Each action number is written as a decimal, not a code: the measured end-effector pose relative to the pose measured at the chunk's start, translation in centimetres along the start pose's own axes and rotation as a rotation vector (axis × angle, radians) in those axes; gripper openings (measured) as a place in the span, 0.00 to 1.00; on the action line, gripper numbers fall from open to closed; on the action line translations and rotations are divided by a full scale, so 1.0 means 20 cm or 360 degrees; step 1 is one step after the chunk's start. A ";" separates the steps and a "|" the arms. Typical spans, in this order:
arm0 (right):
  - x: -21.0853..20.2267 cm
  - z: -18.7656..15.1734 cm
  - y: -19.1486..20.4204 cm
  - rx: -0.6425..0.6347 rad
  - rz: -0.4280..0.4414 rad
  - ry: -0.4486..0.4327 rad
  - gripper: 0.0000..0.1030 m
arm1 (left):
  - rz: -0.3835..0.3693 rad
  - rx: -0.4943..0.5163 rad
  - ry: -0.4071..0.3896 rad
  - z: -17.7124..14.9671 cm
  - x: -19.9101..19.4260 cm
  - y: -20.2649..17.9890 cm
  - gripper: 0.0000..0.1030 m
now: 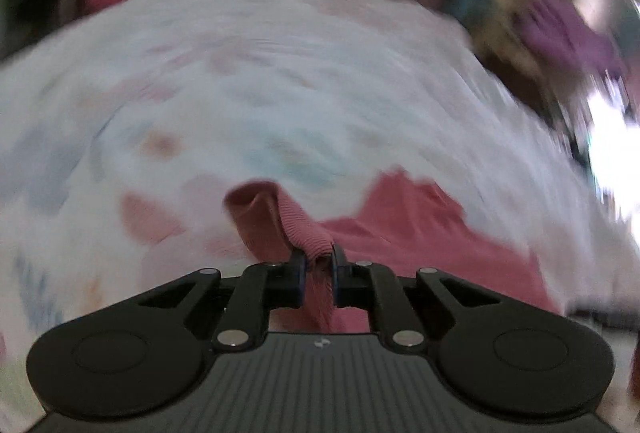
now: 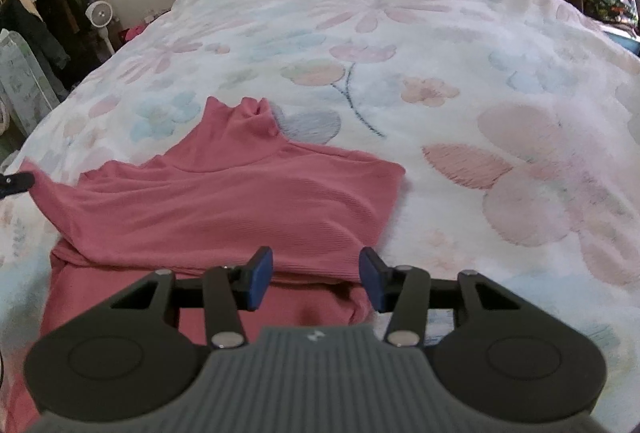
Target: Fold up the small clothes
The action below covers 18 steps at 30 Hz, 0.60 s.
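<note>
A: How far along is the fold?

B: Barely begun, I'd judge. The pink top lies on the bed, its upper part already doubled over the lower, the collar pointing up the bed.

A: And the claws?

B: The left claw is clamped on a ribbed pink edge of it. The right claw stands apart over the fold, gripping nothing. Several folds seem left.

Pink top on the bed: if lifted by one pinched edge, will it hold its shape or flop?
Probably flop: the pink top drapes in soft folds over the floral duvet. Its ribbed fabric bunches limply where the left gripper pinches it. It looks thin, so likely light.
</note>
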State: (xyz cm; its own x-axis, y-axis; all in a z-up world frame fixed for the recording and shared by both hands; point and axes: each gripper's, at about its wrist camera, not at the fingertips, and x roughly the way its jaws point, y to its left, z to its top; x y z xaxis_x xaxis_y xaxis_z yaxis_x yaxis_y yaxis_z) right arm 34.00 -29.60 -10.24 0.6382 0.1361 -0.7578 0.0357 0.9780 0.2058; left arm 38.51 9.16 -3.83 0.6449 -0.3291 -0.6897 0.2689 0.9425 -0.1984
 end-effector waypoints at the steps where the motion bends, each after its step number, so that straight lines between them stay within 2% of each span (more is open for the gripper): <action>1: 0.00 0.00 0.00 0.0006 0.0007 0.0002 0.44 | 0.0007 0.0109 0.0059 0.01 0.03 -0.07 0.12; 3: 0.00 0.00 0.01 0.0013 0.0027 0.0004 0.44 | -0.0012 0.0255 0.0229 0.00 0.14 -0.16 0.14; 4: 0.00 0.00 0.02 0.0015 0.0032 0.0004 0.44 | -0.0033 0.0282 0.0311 -0.02 0.19 -0.19 0.19; 6: -0.01 0.00 0.02 0.0012 0.0046 0.0003 0.44 | -0.0049 0.0300 0.0371 -0.06 0.23 -0.19 0.25; 10: -0.03 0.00 0.01 0.0005 0.0050 0.0003 0.44 | -0.0125 0.0203 0.0322 -0.09 0.16 -0.14 0.49; 13: -0.02 0.00 0.00 0.0014 0.0045 0.0005 0.44 | -0.0172 0.0106 0.0270 -0.06 0.09 -0.06 0.53; 17: 0.01 0.03 0.03 0.0035 0.0133 0.0026 0.44 | -0.0086 -0.0107 0.0240 -0.01 0.09 0.09 0.53; 18: 0.03 0.05 0.07 0.0003 0.0165 0.0041 0.40 | -0.0096 -0.0173 0.0232 0.00 0.11 0.12 0.53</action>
State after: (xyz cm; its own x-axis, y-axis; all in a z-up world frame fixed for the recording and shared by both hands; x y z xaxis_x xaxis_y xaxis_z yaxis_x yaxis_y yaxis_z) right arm 35.12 -28.36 -9.79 0.6188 0.2403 -0.7479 -0.0278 0.9582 0.2848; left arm 40.59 10.78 -5.77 0.5176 -0.3807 -0.7663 0.2197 0.9247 -0.3110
